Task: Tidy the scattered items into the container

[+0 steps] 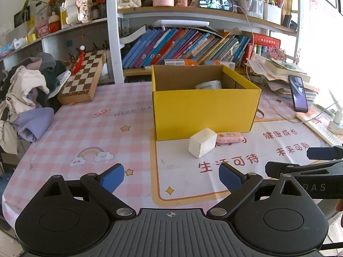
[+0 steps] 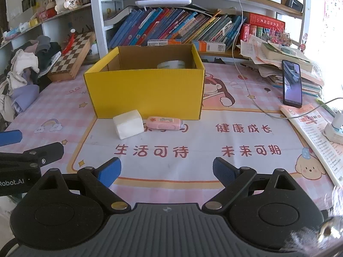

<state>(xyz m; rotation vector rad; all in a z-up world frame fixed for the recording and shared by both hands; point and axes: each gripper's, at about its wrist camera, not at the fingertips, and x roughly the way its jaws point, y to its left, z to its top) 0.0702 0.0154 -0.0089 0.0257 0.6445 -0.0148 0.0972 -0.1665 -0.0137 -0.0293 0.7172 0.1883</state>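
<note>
Both the left gripper [image 1: 171, 178] and right gripper [image 2: 166, 172] hold jaws wide, empty; white block [image 2: 128, 124] and pink tube [image 2: 165, 123] at twelve o'clock, touching perhaps, before the yellow box [image 2: 145, 90].

both wrist views look down across the table [image 1: 85, 128], sharing the yellow box [image 2: 145, 94].

Worktop [image 2: 246, 171] covered by a pink checked cloth printed with cartoon figures and red characters. Far left: heap of clothes [image 2: 23, 79] beside a folded chessboard [image 2: 70, 53] leaning at the shelf post. Behind: shelf of slanted books [image 2: 171, 30], with a small lit screen [image 1: 215, 2] on the shelf above. Right: dark phone [image 2: 292, 83] propped upright against a paper stack [image 2: 285, 62]; white cable [image 2: 248, 85] trailing across the cloth; open booklet [image 2: 315, 137] at the edge.
</note>
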